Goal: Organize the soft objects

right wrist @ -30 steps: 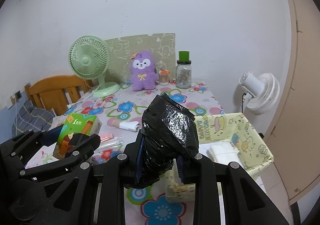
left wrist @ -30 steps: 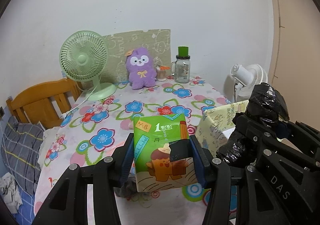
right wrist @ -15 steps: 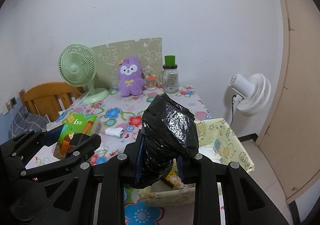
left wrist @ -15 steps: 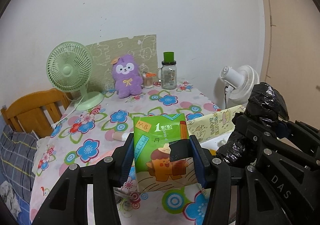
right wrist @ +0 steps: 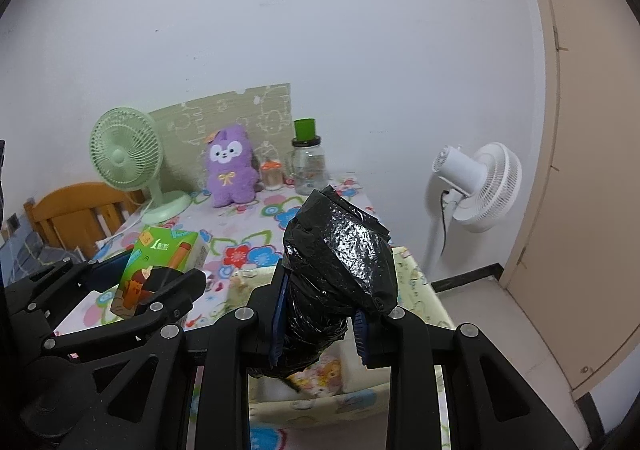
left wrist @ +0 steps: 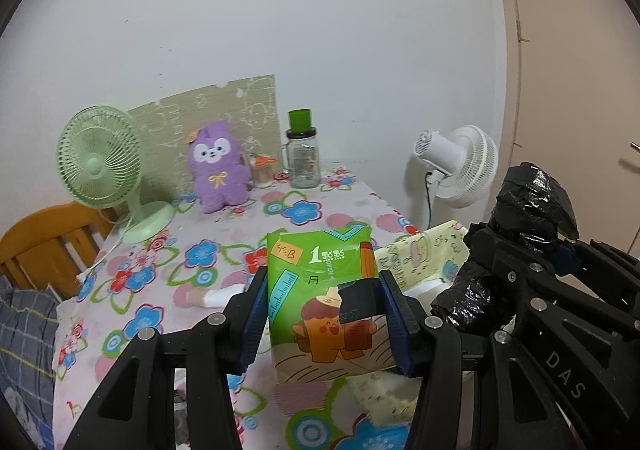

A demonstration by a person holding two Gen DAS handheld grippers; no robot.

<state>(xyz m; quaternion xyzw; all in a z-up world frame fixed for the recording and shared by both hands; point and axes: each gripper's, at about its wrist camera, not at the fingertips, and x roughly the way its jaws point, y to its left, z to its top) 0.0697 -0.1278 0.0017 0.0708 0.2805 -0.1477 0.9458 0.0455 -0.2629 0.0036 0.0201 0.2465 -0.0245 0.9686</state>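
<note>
Green tissue pack (left wrist: pixel 326 302) clamped in my left fingers (left wrist: pixel 394 316), black plastic-bag bundle (right wrist: pixel 336 274) clamped in my right fingers (right wrist: pixel 278 320), both above yellow fabric bin (right wrist: pixel 416 282).

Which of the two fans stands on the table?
The green fan, on the flowered table left of the purple plush. The white fan stands on the floor beyond the table's right edge.
</note>
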